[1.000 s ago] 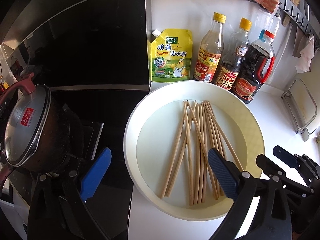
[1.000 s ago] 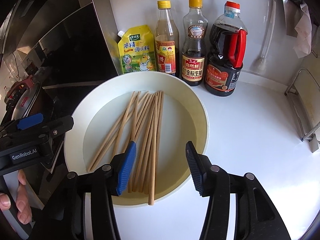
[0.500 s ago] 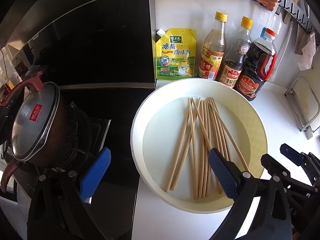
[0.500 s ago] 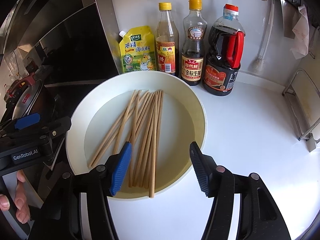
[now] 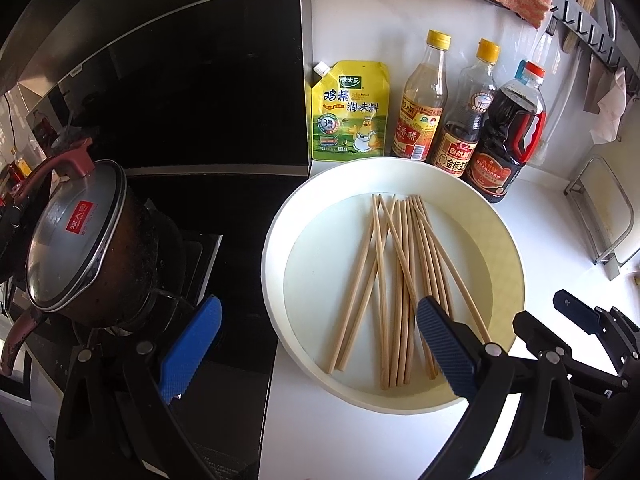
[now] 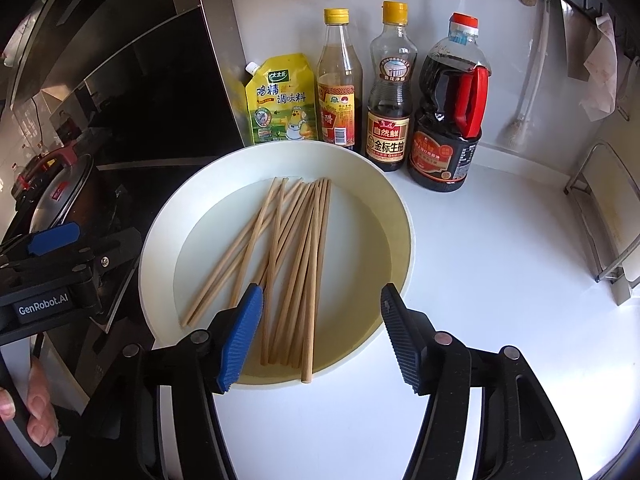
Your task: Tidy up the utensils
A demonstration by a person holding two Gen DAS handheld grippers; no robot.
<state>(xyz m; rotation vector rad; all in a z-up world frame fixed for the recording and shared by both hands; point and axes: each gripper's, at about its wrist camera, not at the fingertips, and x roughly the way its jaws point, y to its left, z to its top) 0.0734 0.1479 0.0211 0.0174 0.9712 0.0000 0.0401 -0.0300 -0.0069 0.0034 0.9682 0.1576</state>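
A loose bundle of wooden chopsticks [image 6: 288, 268] lay crossed in the round white basin [image 6: 400, 216] on the white surface [image 6: 500, 280], just in front of the soy sauce bottles [image 6: 448, 120]. The right gripper [image 6: 320, 332] hovered over the basin's near rim with its fingers wide and empty; the left gripper [image 5: 316, 344] did likewise, straddling the basin's left edge beside the lidded pot [image 5: 76, 236]. Because the sticks overlapped at angles, a grasp could probably catch only some, scattering or rolling the rest, and one stick overhanging the near rim might tip out.
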